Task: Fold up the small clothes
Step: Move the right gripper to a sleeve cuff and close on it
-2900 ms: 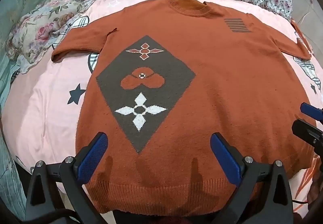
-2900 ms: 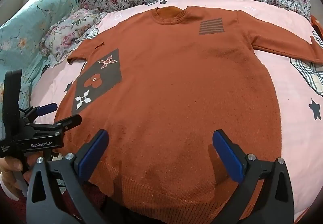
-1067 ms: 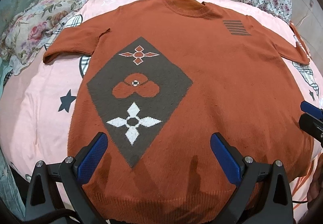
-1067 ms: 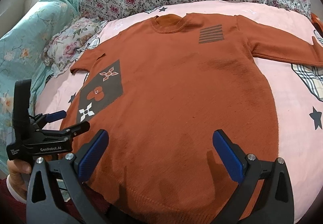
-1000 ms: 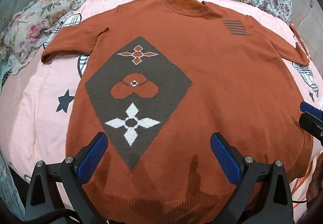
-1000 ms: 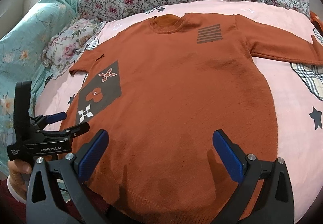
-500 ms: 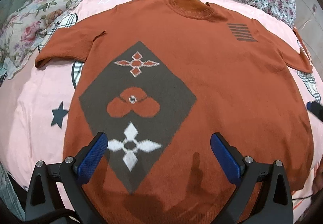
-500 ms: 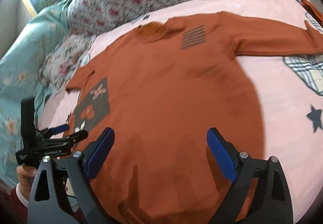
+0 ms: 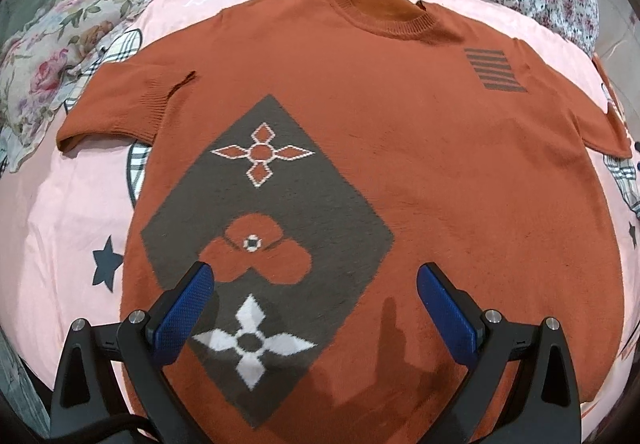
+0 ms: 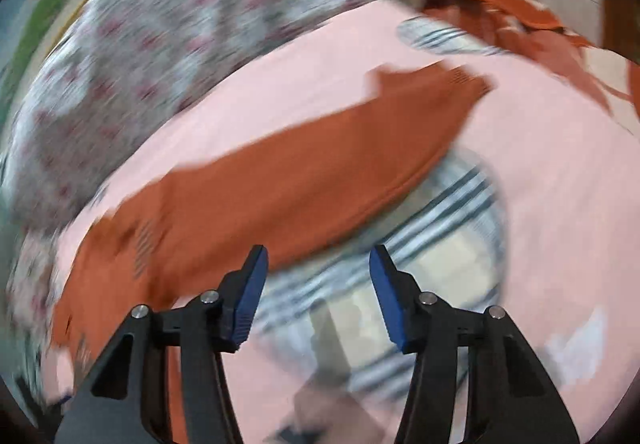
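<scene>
One sweater (image 9: 420,172): flat on the bed (image 9: 60,212), soft, limp knit.
Hold: I'd pinch the right sleeve (image 10: 320,164) cuff.
Right tongs (image 10: 318,284): closing, nothing between.
Left tongs (image 9: 312,308): agape, empty.

We see 1 rust-orange knit sweater (image 9: 420,172) spread flat, front up, across the pink bedsheet (image 9: 60,212), neckline toward its far edge.
</scene>
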`<act>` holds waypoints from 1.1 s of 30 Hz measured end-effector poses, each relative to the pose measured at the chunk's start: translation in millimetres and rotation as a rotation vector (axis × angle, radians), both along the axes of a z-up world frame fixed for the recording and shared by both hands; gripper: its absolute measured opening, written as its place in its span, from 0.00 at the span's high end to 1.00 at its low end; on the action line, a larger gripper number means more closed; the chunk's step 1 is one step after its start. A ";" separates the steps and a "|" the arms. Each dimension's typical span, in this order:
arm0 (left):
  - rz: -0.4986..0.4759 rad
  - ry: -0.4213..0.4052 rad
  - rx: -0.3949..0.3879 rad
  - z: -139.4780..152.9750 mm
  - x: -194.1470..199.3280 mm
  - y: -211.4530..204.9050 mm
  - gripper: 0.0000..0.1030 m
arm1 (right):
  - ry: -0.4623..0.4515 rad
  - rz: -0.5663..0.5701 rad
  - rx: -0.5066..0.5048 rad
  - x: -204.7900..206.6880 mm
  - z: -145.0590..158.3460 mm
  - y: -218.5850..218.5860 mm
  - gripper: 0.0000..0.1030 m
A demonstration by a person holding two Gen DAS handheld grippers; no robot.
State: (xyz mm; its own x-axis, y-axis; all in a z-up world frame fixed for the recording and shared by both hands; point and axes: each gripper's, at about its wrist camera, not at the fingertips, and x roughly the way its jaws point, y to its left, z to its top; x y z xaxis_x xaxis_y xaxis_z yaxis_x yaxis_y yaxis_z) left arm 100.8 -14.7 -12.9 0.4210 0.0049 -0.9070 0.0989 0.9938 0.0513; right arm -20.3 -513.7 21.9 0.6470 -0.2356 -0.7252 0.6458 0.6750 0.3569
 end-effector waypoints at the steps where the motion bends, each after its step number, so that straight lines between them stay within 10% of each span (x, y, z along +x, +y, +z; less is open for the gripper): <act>1: -0.003 0.010 0.008 -1.8 1.6 -2.8 0.01 | 0.001 -0.035 0.012 0.3 -1.6 -17.5 0.53; 9: -0.025 0.021 -0.005 -5.8 12.0 -16.8 0.01 | -0.006 -0.229 0.096 30.8 -24.2 -124.3 0.56; 13: -0.032 0.018 -0.030 -5.4 15.9 -19.0 0.01 | -0.022 -0.266 0.134 32.9 -32.2 -139.7 0.92; 15: -0.039 0.013 -0.033 -6.3 16.4 -19.0 0.01 | -0.066 -0.238 0.153 35.1 -27.1 -134.5 0.92; 25: -0.032 0.011 -0.086 -10.9 11.6 -7.3 0.01 | -0.247 0.241 0.212 115.3 29.1 31.6 0.93; 33: 0.019 -0.027 -0.153 -2.3 5.5 25.9 0.01 | -0.229 0.634 0.448 228.5 10.0 216.6 0.93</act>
State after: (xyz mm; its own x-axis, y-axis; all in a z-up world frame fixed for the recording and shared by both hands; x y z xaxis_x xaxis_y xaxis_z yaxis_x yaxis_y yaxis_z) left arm 106.3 11.3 -15.1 0.4467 -0.1244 -0.8860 0.0807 0.9919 -0.0986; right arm 208.2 -297.1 31.8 0.7043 0.5072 -0.4968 0.0663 0.6497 0.7573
